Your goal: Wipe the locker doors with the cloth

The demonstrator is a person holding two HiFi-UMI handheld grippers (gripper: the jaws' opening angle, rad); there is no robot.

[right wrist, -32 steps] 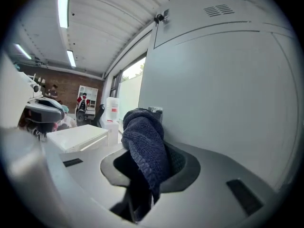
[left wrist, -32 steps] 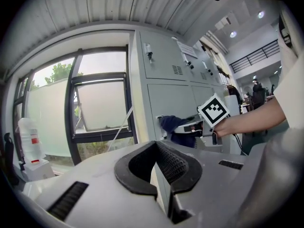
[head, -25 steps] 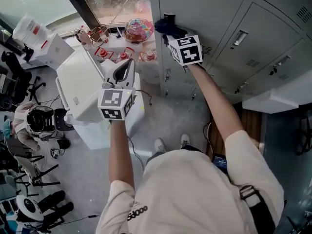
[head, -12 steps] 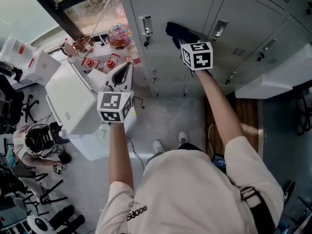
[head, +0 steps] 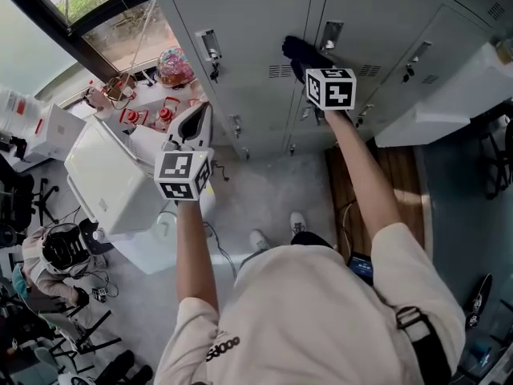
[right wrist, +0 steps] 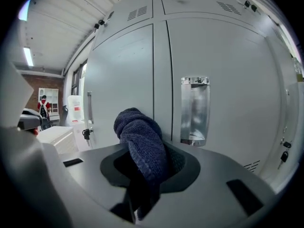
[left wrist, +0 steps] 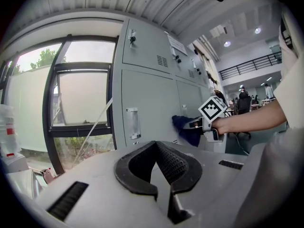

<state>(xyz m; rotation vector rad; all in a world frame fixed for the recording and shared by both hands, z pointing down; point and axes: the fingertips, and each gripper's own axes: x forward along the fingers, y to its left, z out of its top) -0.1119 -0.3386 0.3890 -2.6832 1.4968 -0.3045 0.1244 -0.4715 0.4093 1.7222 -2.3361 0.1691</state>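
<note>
**Head view.** Mounted on the person's head, facing forward and steeply down. It takes in the left claw (head: 200,112), the right claw (head: 309,64), the locker doors (head: 256,22) along the top edge and the floor (head: 272,191) beneath. This is the widest and farthest of the three views.

**Left gripper view.** Rides on the left claw and looks along its jaws towards the locker doors and a window (left wrist: 80,99). It stands well off from the doors. The right claw and the cloth (left wrist: 184,129) show at middle distance.

**Right gripper view.** Rides on the right claw, close up to one door. A door handle (right wrist: 194,109) stands large, right of centre.

**Shared.** All three views show the locker doors and the cloth.
</note>
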